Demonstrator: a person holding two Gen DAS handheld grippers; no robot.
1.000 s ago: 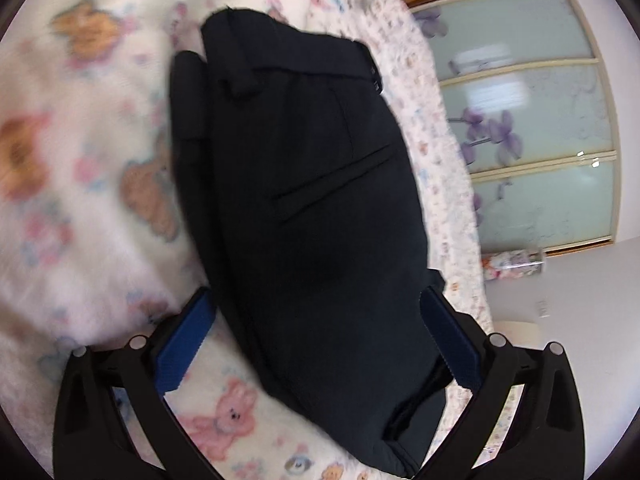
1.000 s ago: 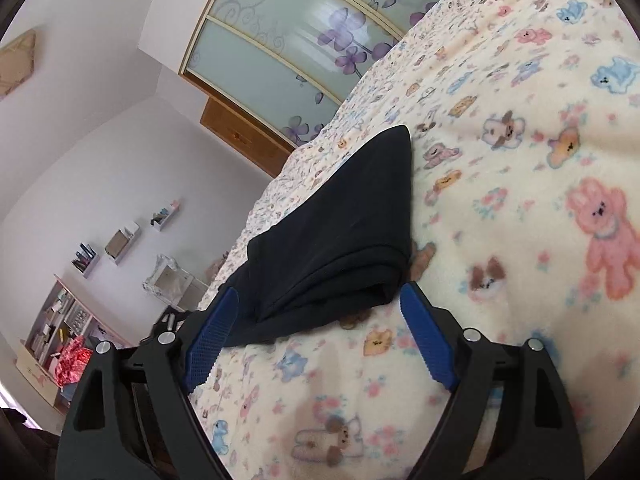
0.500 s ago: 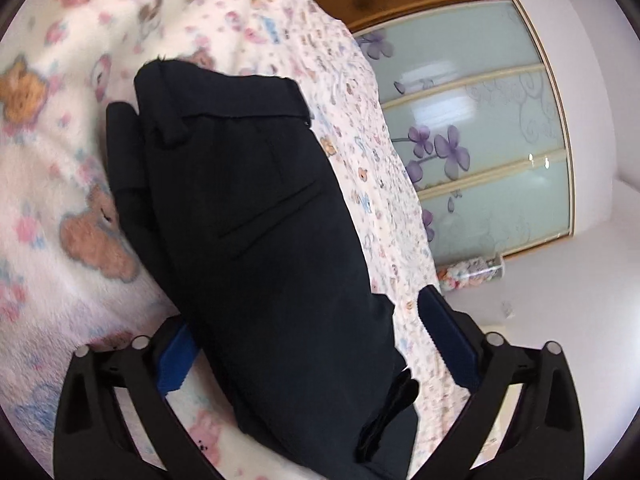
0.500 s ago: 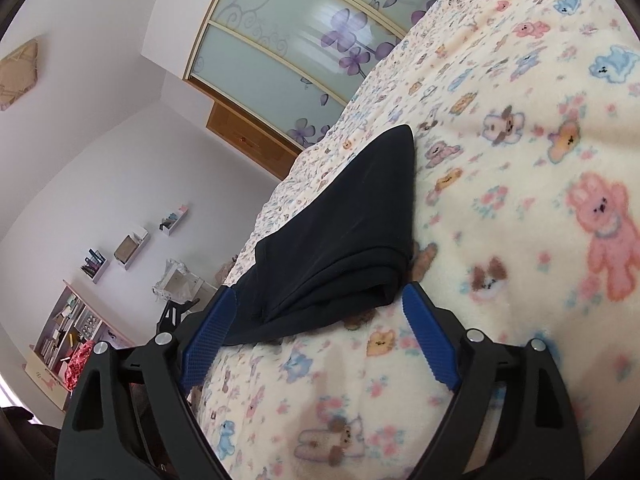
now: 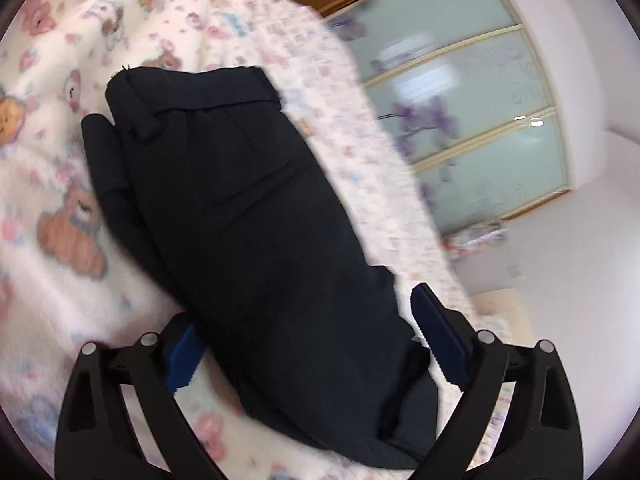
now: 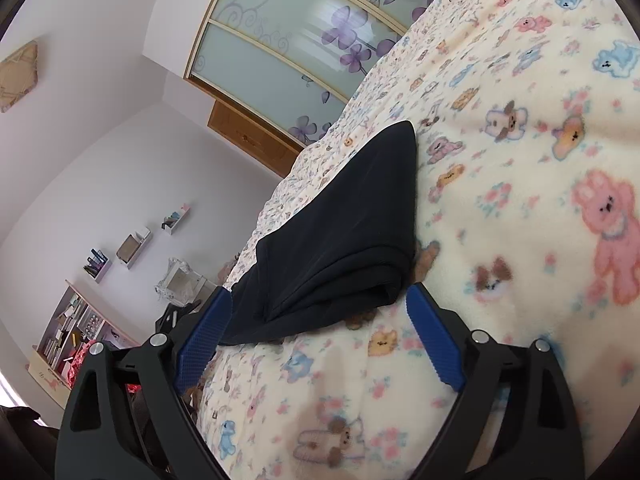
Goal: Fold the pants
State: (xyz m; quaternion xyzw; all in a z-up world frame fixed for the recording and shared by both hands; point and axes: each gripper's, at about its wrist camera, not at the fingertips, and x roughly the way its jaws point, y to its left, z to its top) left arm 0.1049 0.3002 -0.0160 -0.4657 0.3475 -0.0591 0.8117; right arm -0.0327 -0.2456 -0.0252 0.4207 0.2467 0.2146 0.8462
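From the left wrist view I see the pants [image 5: 256, 232] lying as a dark folded bundle on the bed [image 5: 72, 280], which is covered in a fleece blanket printed with teddy bears; the waistband and a belt loop sit at the far end, a back pocket slit shows mid-panel, and a narrower layer peeks out along the far left edge. My left hand-held gripper [image 5: 308, 344] has its blue pads spread wide with the near end of the bundle lying between them, and I judge that nothing is clamped, though the picture is smeared and I cannot tell for sure whether the left pad touches the cloth. In the right wrist view, the same pants [image 6: 344, 232] show several stacked layers along the near edge, tapering to a corner farther up the bed [image 6: 520, 208]. My right hand-held gripper [image 6: 320, 340] is also spread wide and empty, low over the blanket just short of that layered edge. I read the folding as nearly finished, at the tidying or last-fold step. My next move calls for closing on the near end through all layers at once, both sides together, so the stack does not slide apart, then squaring the protruding left layer.
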